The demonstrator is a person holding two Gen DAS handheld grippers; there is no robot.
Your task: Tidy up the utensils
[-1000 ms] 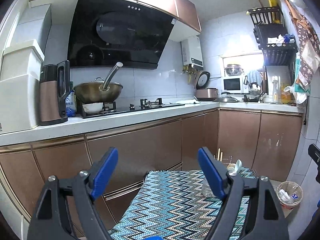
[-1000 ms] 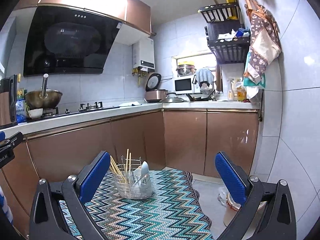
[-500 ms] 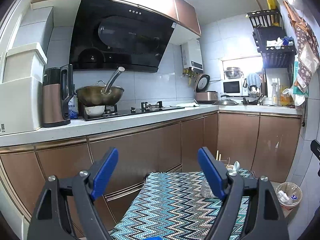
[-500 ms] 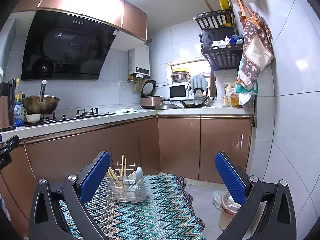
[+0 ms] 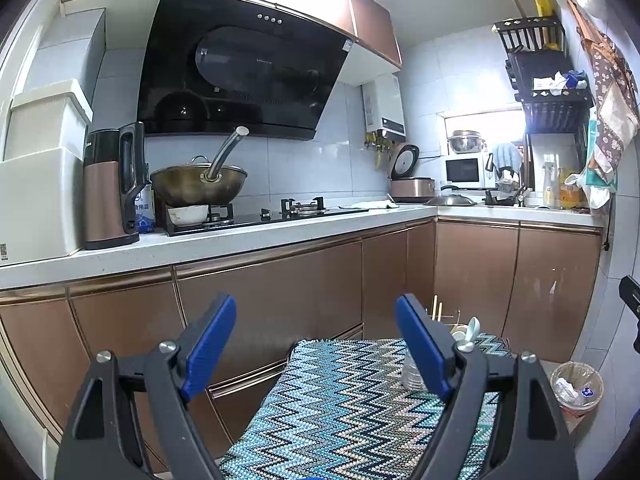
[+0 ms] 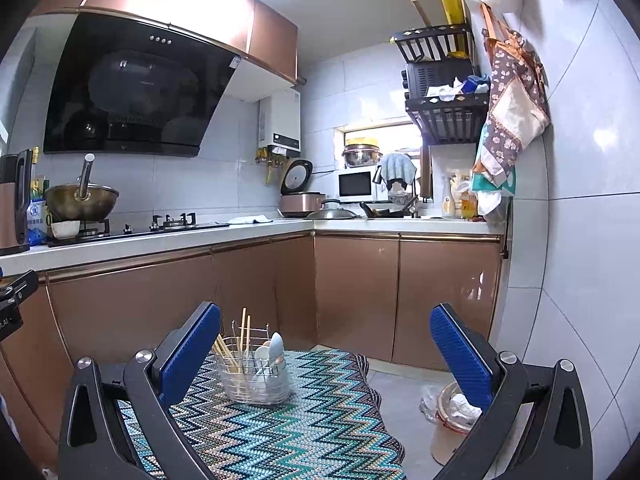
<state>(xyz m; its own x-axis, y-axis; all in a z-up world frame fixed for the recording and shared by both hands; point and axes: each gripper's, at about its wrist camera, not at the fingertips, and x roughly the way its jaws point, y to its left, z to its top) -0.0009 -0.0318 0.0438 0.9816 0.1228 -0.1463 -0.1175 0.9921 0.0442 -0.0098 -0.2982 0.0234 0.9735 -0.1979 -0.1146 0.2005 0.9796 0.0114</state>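
Your left tongs [image 5: 316,340] and right tongs [image 6: 326,348] gape wide, holding nothing. The clear wire-framed utensil caddy [image 6: 256,376] stands on the zigzag-patterned cloth-covered bench [image 6: 304,436]; your left tongs' finger [image 5: 424,350] hides most of it.

Home kitchen, range hood [image 5: 240,68], wok [image 5: 198,186], microwave [image 6: 357,184]
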